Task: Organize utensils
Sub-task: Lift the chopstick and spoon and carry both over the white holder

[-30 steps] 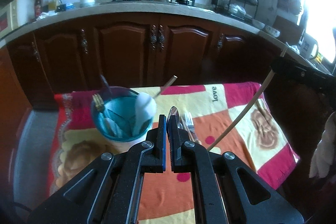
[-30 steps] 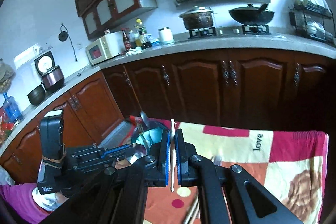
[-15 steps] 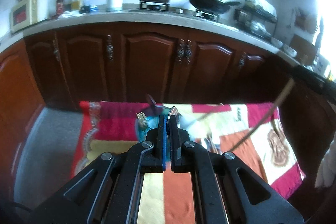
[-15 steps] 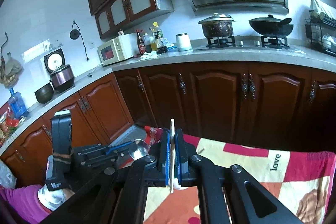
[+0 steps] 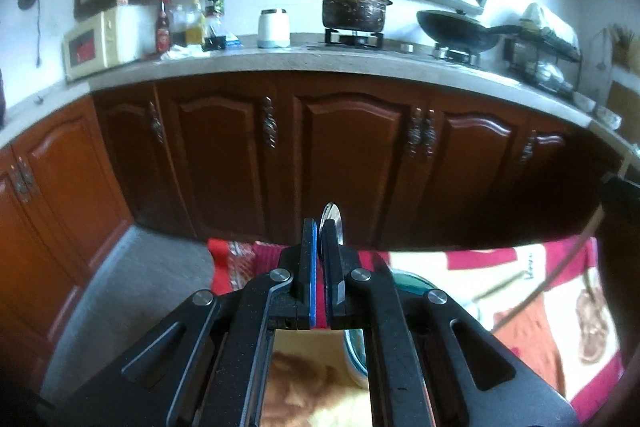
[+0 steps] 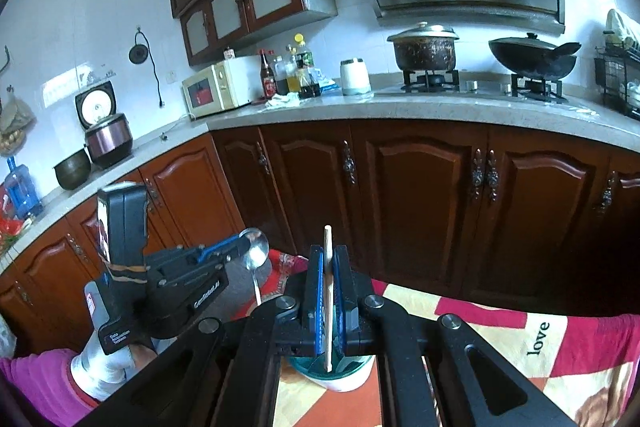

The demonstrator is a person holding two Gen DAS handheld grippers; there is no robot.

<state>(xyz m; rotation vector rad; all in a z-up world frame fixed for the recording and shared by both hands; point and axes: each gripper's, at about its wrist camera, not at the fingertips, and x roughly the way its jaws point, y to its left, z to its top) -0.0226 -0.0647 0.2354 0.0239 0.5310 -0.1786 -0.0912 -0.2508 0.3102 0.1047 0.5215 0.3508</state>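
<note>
Left gripper [image 6: 240, 243] clamped on shiny metal spoon [image 6: 256, 253]; right gripper [image 6: 327, 267] pinching slim pale chopstick [image 6: 327, 247].

Both wrist views low over table, facing cabinets [image 5: 348, 147] — shared stove, counter; right view catches left tool [image 6: 244, 247].

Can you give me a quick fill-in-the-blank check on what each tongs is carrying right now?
1. The left tongs are shut on a metal ____.
2. The right tongs are shut on a pale wooden ____.
3. Below the right tongs, on the patterned cloth, stands a teal ____.
4. On the stove, beside the wok, sits a lidded ____.

Missing words: spoon; chopstick; bowl; pot
</note>
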